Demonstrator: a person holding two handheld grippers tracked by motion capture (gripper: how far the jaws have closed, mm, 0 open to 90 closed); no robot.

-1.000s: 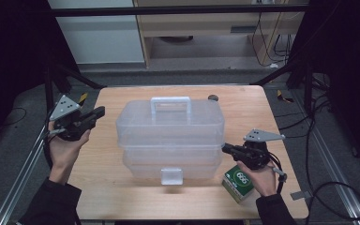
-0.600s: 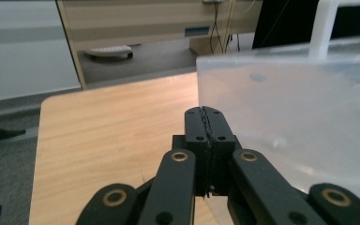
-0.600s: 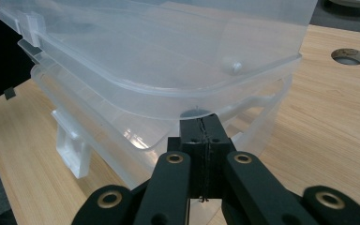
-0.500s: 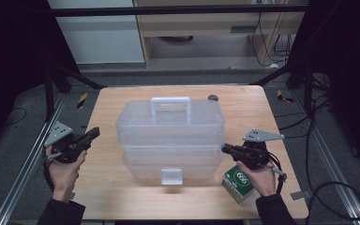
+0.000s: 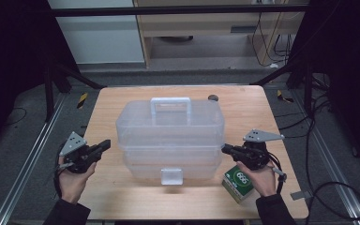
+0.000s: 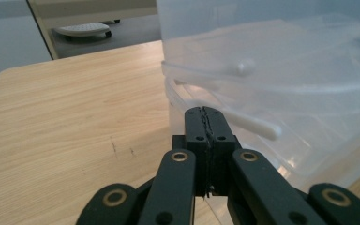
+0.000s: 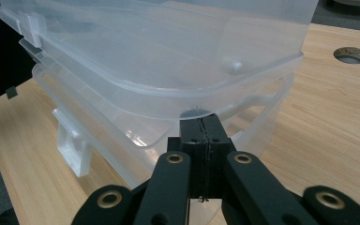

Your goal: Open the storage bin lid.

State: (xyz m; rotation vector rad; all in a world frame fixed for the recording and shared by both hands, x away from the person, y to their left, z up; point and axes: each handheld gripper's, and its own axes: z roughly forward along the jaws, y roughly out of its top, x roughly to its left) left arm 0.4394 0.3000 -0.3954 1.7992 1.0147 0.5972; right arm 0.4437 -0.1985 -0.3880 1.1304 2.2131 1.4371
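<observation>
Two grippers, both clamped shut on nothing. Starting at the left of the high view: left gripper point(image 5: 104, 145) low over the wooden table point(image 5: 108, 112), held in a hand near the left edge, jaws pressed flat together and aimed at the clear plastic storage box point(image 5: 168, 136). Looks just short of the box's left side, though contact is hard to call from that close-up in the left gripper view. Box parked mid-table, lid on, white handle point(image 5: 170, 102) on top, latch tab point(image 5: 171, 176) facing the near edge. Then right gripper point(image 5: 226, 149), jaws together too, tips right up against the box's right end under the lid rim. Green carton point(image 5: 238, 182) just beside that hand, near the front right. Small dark hole point(image 5: 212, 98) in the tabletop behind the box.
</observation>
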